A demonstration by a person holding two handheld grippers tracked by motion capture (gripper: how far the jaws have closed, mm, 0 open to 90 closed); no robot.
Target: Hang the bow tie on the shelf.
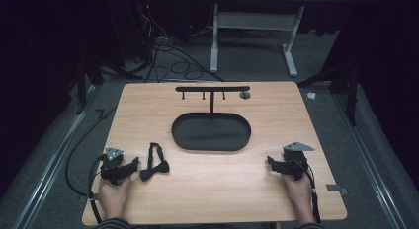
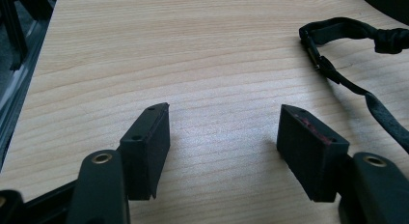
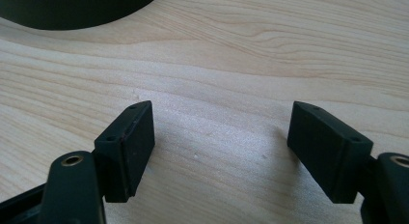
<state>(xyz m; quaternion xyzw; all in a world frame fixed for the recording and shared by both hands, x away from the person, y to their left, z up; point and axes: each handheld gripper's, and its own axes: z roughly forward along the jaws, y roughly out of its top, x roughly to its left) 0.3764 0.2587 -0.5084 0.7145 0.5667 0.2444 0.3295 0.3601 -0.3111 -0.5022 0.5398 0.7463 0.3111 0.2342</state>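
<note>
1. The left tool [image 1: 132, 166] sits by the table's near left corner, held in the person's left hand [image 1: 113, 193]. In the left gripper view its jaws stand wide apart, with bare wood between them and nothing gripped; the pads [image 2: 149, 147] hover just over the table [image 1: 217, 189].
2. The right tool [image 1: 272, 163] sits near the table's near right corner, held in the right hand [image 1: 299, 192]. In the right gripper view its jaws are likewise spread wide over bare wood, holding nothing.
3. A black bow tie [image 1: 154, 165] lies flat on the table just beside the left tool, toward the middle, its strap looped away toward the far edge. In the left gripper view the strap [image 2: 347, 55] lies ahead and to the right of the jaws, apart from them.
4. Past the middle of the table lies a black oval tray [image 1: 211, 132]. Its dark rim [image 3: 72, 11] shows at the top left of the right gripper view.
5. Behind the tray a thin black T-shaped stand [image 1: 212, 89] rises near the far edge, with small pegs hanging from its bar. A small round grey piece [image 1: 245, 95] lies by its right end.
6. The table is pale wood with rounded corners. Round it is grey carpet, with cables [image 1: 168, 61] on the floor beyond the far edge, white legs of another table [image 1: 214, 41], and a dark room behind.
</note>
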